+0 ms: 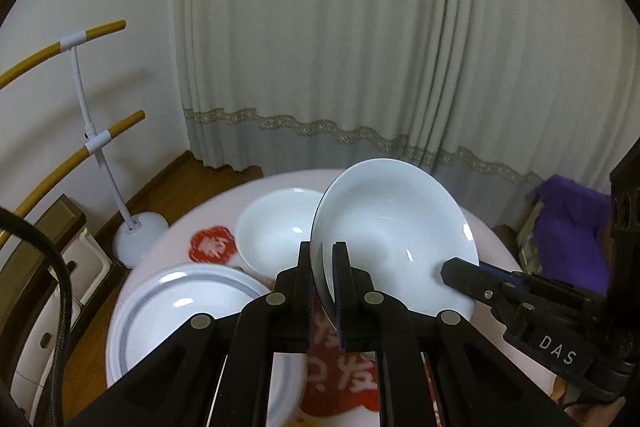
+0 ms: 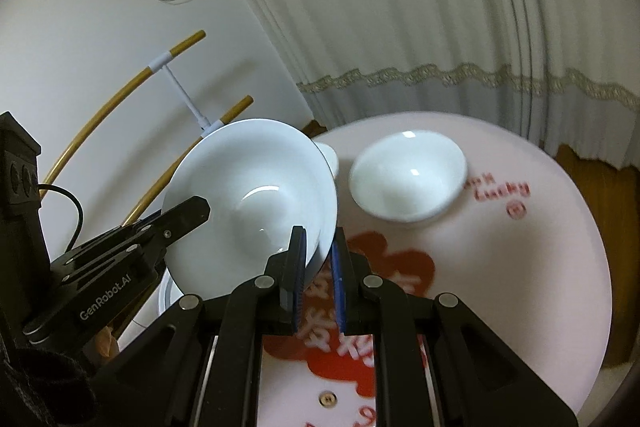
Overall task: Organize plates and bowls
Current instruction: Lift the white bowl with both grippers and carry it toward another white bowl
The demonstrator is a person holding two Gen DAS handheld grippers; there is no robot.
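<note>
Two grippers on one white bowl (image 1: 392, 227), lifted and tilted above the pink table (image 2: 540, 247). Left gripper (image 1: 324, 267) clamped on the near rim; right gripper (image 2: 318, 255) straddling the opposite rim, probably pinched too, though blurred. Mid-carry, apparently toward nesting. Next: level off, lower gently into the second bowl (image 1: 276, 223) beside the plate (image 1: 180, 303). Glossy, smooth, slippery.
</note>
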